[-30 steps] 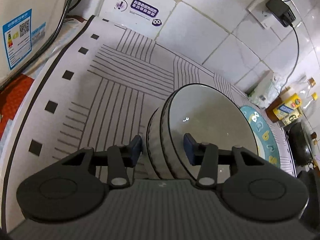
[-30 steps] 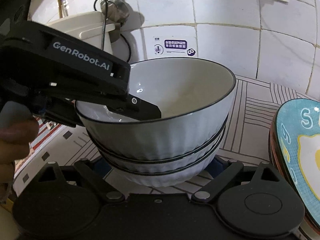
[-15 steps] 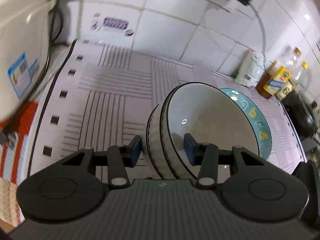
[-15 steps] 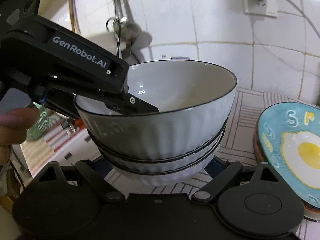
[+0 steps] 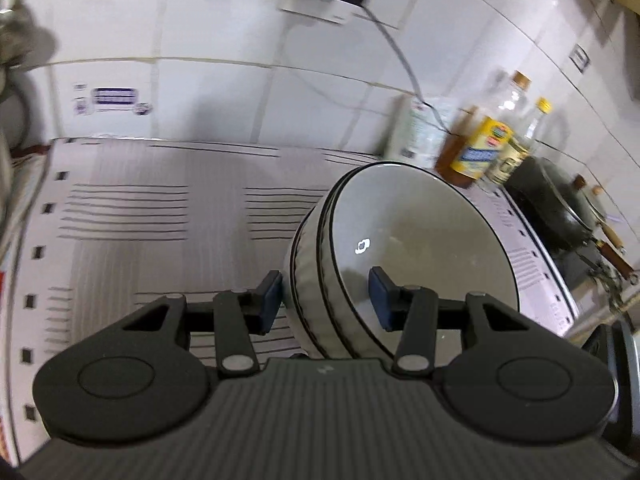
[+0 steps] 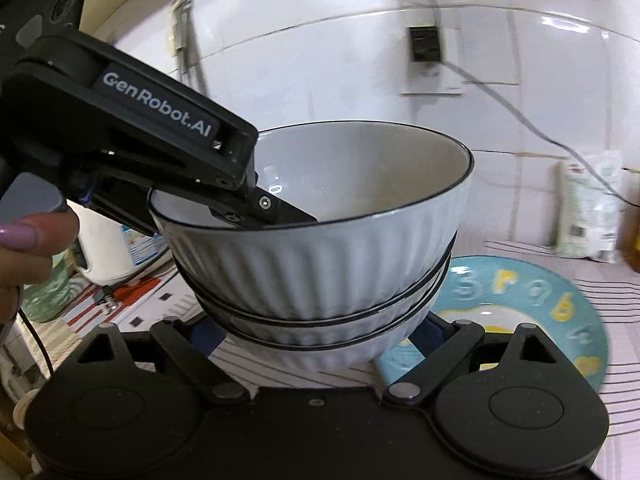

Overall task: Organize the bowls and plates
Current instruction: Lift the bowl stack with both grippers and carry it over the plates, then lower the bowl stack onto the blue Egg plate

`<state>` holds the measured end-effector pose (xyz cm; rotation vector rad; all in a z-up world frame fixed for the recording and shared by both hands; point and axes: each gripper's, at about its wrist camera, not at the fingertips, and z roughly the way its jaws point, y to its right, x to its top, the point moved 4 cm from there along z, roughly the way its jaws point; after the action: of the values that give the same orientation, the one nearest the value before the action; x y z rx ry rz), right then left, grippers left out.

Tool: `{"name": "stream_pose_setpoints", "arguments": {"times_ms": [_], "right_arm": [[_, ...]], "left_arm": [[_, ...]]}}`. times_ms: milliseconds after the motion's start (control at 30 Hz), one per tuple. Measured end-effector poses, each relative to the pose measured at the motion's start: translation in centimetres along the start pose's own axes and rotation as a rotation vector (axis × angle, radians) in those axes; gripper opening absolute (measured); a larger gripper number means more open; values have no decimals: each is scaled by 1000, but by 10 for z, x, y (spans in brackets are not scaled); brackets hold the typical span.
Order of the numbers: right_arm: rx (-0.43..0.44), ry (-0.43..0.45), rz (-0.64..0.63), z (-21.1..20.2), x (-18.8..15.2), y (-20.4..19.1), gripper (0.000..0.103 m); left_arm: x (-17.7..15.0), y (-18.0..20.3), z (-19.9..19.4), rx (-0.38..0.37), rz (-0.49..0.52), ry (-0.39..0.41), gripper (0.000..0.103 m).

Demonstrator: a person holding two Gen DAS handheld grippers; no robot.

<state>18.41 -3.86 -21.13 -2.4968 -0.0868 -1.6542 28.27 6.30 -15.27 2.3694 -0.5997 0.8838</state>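
Observation:
A stack of white ribbed bowls with black rims [image 6: 328, 248] hangs in the air above the striped mat. My left gripper [image 5: 325, 300] is shut on the stack's rim [image 5: 320, 264], one finger inside the top bowl and one outside; it also shows in the right wrist view [image 6: 256, 208]. My right gripper [image 6: 320, 336] is shut on the bottom of the stack, its blue pads on either side of the base. A blue plate with a fried-egg picture and letters [image 6: 532, 312] lies on the mat below and right of the bowls.
The grey striped mat [image 5: 160, 216] covers the counter. Bottles [image 5: 480, 148] and a white packet [image 5: 420, 132] stand by the tiled wall at right, next to a dark pan [image 5: 556, 208]. A white appliance [image 6: 108, 248] stands at left.
Both grippers have lifted the bowl stack higher and carried it to the right; the blue plate now sits below the bowls, and the bottles and pan have come closer in the left view.

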Motion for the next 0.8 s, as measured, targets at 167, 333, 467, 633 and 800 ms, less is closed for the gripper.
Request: {"name": "stream_pose_setpoints", "arguments": {"times_ms": [167,333,467,633,800], "right_arm": [[-77,24,22,-14,-1,31,95],[-119,19,38,-17,-6,55,95],[-156,-2,35,-11,-7,68,95],[-154,-23,22,-5,-11,84,95],[-150,-44,21,10,-12,93,95]], "left_arm": [[5,30,22,-29,55,-7,46],[8,43,47,-65,37,-26,47],[6,48,66,-86,25,-31,48],[5,50,84,-76,24,-39,49],[3,47,98,-65,8,-28,50]]}}
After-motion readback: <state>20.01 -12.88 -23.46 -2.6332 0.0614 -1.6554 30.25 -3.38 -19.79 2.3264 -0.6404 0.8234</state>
